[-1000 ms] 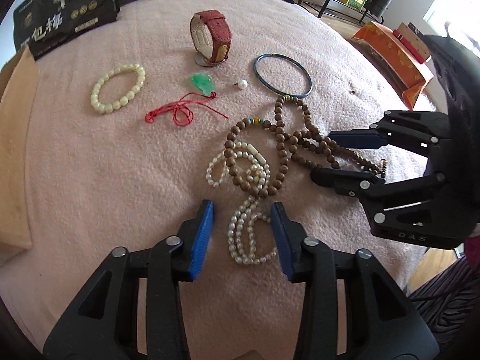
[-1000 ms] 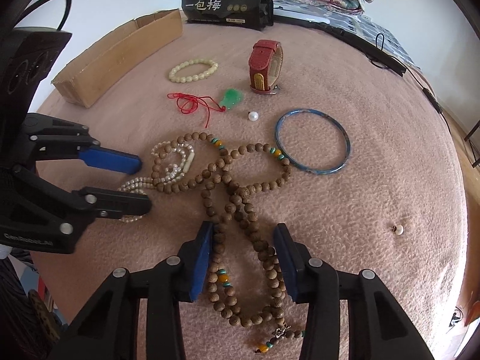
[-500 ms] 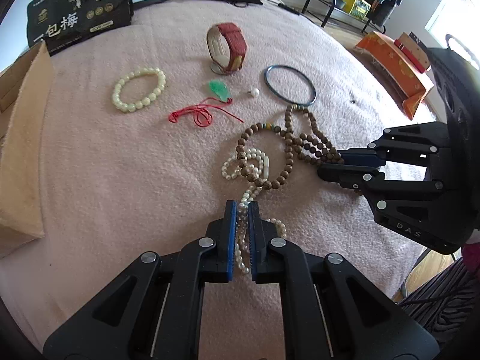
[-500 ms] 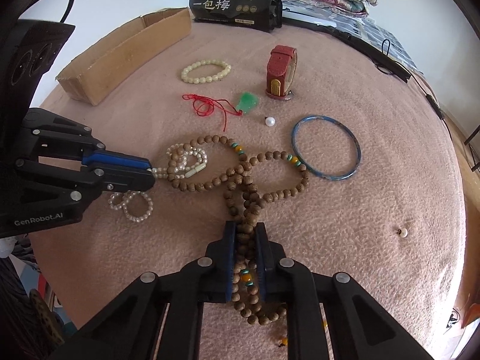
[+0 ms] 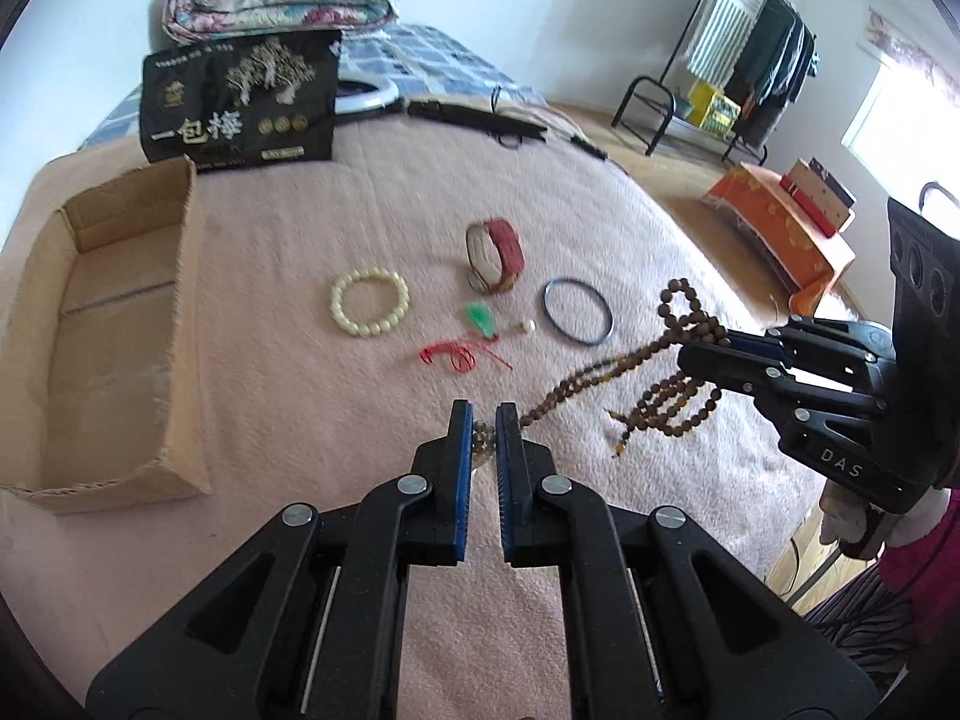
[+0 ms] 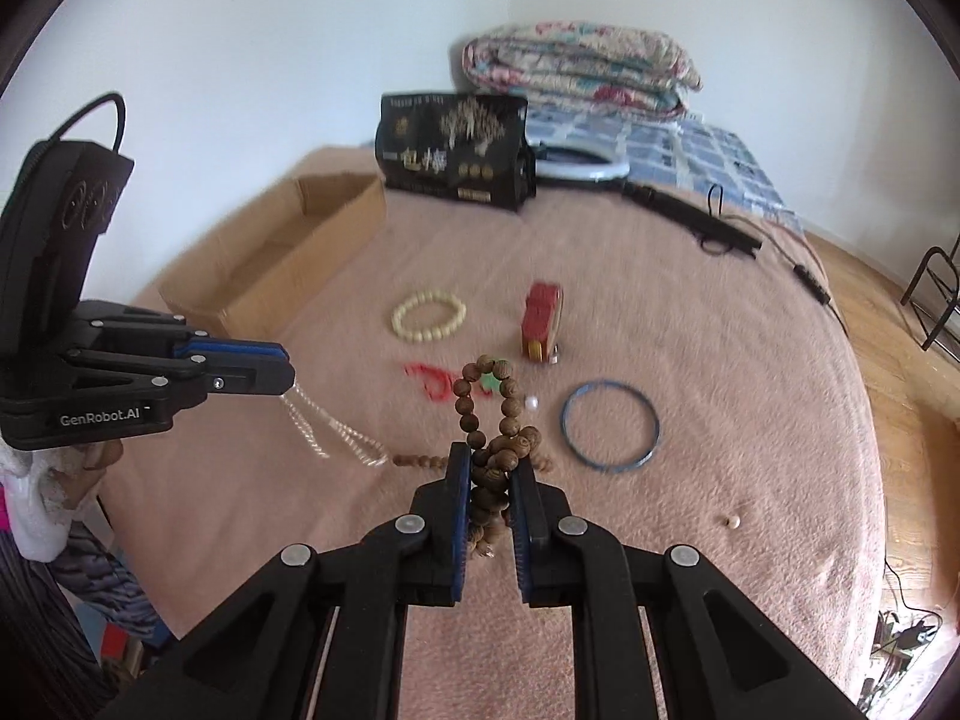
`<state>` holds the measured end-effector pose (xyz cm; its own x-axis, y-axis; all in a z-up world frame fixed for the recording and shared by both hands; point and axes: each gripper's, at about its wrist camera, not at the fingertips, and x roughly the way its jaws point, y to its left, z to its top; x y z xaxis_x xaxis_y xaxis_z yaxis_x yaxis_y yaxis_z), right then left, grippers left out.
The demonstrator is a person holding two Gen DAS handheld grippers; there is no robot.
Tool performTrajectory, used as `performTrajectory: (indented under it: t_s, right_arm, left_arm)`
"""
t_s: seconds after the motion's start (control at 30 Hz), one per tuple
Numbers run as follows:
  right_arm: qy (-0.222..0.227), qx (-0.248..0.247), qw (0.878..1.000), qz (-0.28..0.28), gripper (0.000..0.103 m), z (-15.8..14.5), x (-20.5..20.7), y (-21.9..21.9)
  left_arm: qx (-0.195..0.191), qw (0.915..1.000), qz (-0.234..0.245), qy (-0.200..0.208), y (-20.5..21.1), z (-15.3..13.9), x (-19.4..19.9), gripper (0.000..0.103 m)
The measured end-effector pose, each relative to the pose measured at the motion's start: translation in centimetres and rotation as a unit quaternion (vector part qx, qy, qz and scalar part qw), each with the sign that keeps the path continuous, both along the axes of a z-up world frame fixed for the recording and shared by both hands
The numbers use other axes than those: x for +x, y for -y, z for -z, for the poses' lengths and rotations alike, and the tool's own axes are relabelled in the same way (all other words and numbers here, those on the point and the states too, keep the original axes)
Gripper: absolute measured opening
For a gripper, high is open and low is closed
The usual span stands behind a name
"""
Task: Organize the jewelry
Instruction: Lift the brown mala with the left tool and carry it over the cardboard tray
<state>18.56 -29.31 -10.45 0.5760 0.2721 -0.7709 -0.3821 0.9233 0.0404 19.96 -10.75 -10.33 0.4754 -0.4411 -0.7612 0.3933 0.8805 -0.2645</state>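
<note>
Jewelry lies spread over the pink blanket (image 5: 270, 360) in front of us, with two strands already off it. Our left gripper (image 5: 483, 414) is clamped on the pearl necklace (image 6: 336, 432); in the right wrist view its white strands hang from the closed tips down toward the blanket. In the left wrist view only a few blurred beads show in the narrow gap between the blue pads (image 5: 461, 450). Our right gripper (image 6: 489, 468) is pinched tight on the wooden bead necklace (image 6: 492, 414), one loop standing up above the jaws and the rest dangling below. From the left wrist view that brown strand (image 5: 660, 384) stretches from the right gripper's tips toward our left gripper, so the two necklaces look linked, though we cannot tell how they are caught.

Resting on the blanket beyond are the cream bead bracelet (image 5: 369, 309), the red watch (image 5: 495, 255) standing on edge, the green pendant (image 5: 483, 321) on its red cord (image 5: 456, 354), a loose pearl (image 5: 528, 327) and the blue bangle (image 5: 578, 319). An open cardboard box (image 5: 180, 324) sits at the left, well apart from them. A small bead (image 6: 731, 521) lies alone at the right.
</note>
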Motion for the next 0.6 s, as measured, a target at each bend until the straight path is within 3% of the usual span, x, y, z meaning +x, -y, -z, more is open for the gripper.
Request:
performTrajectory:
  t_s: [0.6]
  right_arm:
    - [0.104,0.056,0.993,0.001,0.01,-9.2,0.5,-3.9]
  left_arm:
    - [-0.05,0.9948,-0.056,0.068,-6.6,-6.7,0.2,0.005]
